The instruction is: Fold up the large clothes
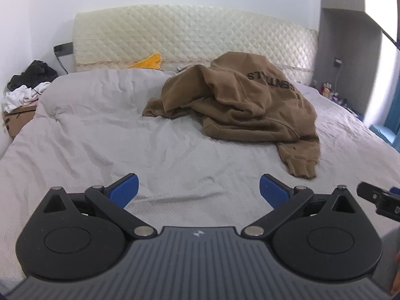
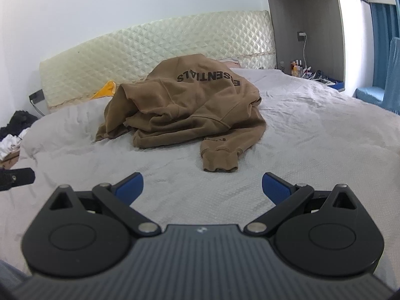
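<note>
A brown hoodie [image 1: 240, 100] [image 2: 185, 105] with black lettering lies crumpled in a heap on the grey bedcover [image 1: 125, 137] [image 2: 312, 137], towards the headboard. One sleeve cuff [image 1: 302, 165] [image 2: 220, 161] trails out nearest to me. My left gripper [image 1: 198, 190] hovers open over bare bedcover, well short of the hoodie and to its left. My right gripper [image 2: 202, 187] is open too, with nothing between its blue pads [image 2: 130, 186], and the cuff lies just beyond it. The right gripper's tip [image 1: 377, 198] shows at the left wrist view's right edge.
A quilted cream headboard [image 1: 190, 35] backs the bed, with a yellow item [image 1: 148, 62] tucked at its foot. Black and white clothes [image 1: 27, 85] are piled on a cardboard box left of the bed. A grey shelf unit [image 2: 307, 25] with small bottles stands at the right.
</note>
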Motion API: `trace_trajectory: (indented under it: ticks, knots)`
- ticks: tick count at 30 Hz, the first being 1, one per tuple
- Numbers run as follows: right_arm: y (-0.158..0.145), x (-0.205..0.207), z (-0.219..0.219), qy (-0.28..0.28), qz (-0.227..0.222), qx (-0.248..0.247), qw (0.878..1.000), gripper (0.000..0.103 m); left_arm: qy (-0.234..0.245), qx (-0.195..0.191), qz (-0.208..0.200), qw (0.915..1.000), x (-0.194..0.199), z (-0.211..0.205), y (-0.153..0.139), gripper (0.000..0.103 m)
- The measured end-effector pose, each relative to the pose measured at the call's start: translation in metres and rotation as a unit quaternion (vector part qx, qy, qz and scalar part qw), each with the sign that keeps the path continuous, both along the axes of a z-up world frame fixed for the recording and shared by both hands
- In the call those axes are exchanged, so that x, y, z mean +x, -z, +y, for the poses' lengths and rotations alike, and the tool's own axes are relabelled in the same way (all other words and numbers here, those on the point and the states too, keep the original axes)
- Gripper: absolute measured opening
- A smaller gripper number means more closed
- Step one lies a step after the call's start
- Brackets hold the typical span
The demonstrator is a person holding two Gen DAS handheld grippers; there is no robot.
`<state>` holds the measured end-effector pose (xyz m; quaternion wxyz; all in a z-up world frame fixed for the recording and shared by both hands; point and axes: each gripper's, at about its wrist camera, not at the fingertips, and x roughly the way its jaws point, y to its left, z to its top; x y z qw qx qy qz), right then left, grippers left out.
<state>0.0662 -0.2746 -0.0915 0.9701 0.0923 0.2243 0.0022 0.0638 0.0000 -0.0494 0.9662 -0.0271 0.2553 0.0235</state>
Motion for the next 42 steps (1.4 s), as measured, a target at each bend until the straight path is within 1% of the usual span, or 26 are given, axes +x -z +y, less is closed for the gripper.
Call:
trace_trajectory:
  ticks: [3,9,15,18,21,24,27,28,29,30,31,34,36,38,39,42]
  knots:
    - [0.001,0.011,-0.002,0.002,-0.002,0.001,1.000,0.103,0.002,0.000,-0.003,1.0000,0.017,0.000,0.005,0.103]
    - [0.003,0.047,-0.008,-0.003,-0.008,0.016,1.000,0.103,0.024,0.003,0.000,0.9997,0.062,-0.006,0.016,0.103]
    - [0.003,0.096,-0.018,-0.005,-0.018,0.025,1.000,0.103,0.049,-0.002,0.015,0.9987,0.119,-0.017,0.026,0.103]
    - [0.001,0.123,-0.022,-0.001,-0.026,0.021,0.999,0.103,0.052,0.000,0.019,0.9985,0.149,-0.024,0.030,0.103]
    - [0.005,0.154,-0.027,0.005,-0.020,0.017,1.000,0.103,0.049,-0.002,0.022,0.9985,0.180,-0.030,0.036,0.103]
    - [0.014,0.181,-0.033,0.000,-0.004,0.034,0.999,0.103,0.048,-0.003,0.022,0.9986,0.209,-0.036,0.040,0.103]
    - [0.024,0.206,-0.038,0.014,0.005,0.053,0.998,0.103,0.048,-0.003,0.025,0.9985,0.240,-0.042,0.046,0.103]
    - [0.028,0.216,-0.041,0.014,0.006,0.063,0.998,0.103,0.049,-0.010,0.024,0.9985,0.249,-0.043,0.048,0.103]
    - [0.032,0.224,-0.044,0.016,0.006,0.072,0.997,0.103,0.052,-0.025,0.024,0.9981,0.259,-0.043,0.050,0.103]
    - [0.035,0.232,-0.047,0.019,0.003,0.083,0.996,0.102,0.053,-0.052,0.026,0.9969,0.271,-0.042,0.052,0.103]
    - [0.039,0.241,-0.051,0.026,0.002,0.098,0.995,0.099,0.052,-0.071,0.026,0.9958,0.281,-0.041,0.055,0.103]
    - [0.048,0.262,-0.065,0.044,-0.010,0.148,0.988,0.098,0.053,-0.102,0.022,0.9931,0.306,-0.042,0.061,0.103]
    - [0.056,0.277,-0.073,0.043,-0.020,0.175,0.983,0.098,0.054,-0.121,0.023,0.9909,0.326,-0.044,0.067,0.103]
    - [0.064,0.292,-0.079,0.047,-0.015,0.191,0.980,0.089,0.058,-0.138,0.019,0.9886,0.347,-0.046,0.072,0.103]
    - [0.068,0.300,-0.080,0.047,-0.010,0.197,0.979,0.086,0.059,-0.144,0.018,0.9876,0.355,-0.047,0.075,0.103]
    - [0.085,0.323,-0.080,0.047,0.014,0.206,0.977,0.082,0.066,-0.163,0.015,0.9844,0.388,-0.048,0.085,0.103]
